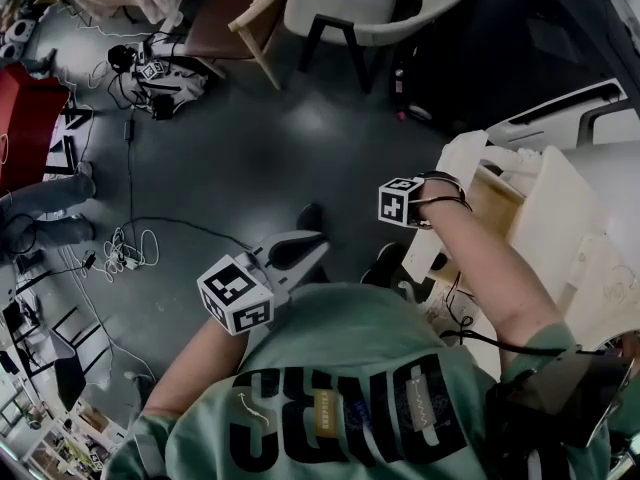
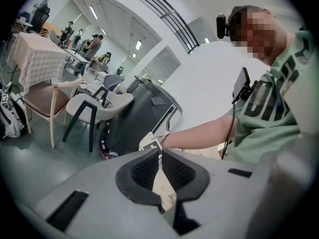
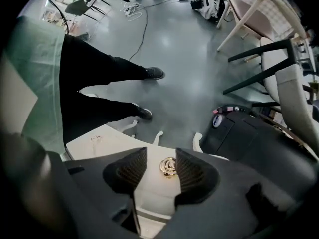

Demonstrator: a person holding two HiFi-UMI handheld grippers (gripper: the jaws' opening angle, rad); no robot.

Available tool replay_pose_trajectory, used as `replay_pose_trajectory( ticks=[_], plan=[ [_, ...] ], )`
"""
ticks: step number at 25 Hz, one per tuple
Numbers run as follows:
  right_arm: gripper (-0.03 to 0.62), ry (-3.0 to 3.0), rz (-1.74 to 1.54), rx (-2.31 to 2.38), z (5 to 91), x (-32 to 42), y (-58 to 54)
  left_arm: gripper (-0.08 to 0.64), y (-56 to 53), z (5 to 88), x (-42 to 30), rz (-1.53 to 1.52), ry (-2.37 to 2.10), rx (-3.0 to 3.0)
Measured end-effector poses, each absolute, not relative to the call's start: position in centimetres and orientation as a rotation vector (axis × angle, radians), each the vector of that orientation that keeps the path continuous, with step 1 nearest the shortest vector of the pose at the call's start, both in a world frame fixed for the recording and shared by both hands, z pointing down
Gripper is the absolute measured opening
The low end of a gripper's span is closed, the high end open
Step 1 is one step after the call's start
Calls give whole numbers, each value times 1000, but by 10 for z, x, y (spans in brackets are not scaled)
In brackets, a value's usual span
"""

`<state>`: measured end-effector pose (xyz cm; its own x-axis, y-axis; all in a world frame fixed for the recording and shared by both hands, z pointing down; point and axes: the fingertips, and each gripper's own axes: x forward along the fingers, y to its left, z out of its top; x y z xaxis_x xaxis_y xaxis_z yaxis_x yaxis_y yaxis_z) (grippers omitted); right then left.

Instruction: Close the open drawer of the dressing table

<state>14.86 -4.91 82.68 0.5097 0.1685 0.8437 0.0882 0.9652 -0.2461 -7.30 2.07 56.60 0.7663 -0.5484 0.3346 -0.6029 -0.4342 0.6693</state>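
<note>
Drawer knob (image 3: 168,166), gold, sits between the right gripper (image 3: 158,159) fingers (image 3: 130,169), which are spread wide and clear of it. White drawer front (image 3: 149,193) surrounds it, lower centre of frame. The drawer (image 1: 497,204) stands out of the dressing table (image 1: 608,186), right of head view. Likely light, rigid, free-sliding. Knob small and slick, so push flat on the front. Left gripper (image 2: 159,154) fingers together, empty, well apart.
</note>
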Motion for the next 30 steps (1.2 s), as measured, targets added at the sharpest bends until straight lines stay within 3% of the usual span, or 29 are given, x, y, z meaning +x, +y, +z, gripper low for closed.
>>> replay_pose_trajectory(
  ticks=[8, 30],
  plan=[
    [11, -982, -25, -258, 831, 153, -56, 28, 21, 566, -73, 95, -852, 2128],
    [11, -940, 2, -216, 834, 199, -50, 28, 21, 564, -52, 110, -801, 2145]
  ],
)
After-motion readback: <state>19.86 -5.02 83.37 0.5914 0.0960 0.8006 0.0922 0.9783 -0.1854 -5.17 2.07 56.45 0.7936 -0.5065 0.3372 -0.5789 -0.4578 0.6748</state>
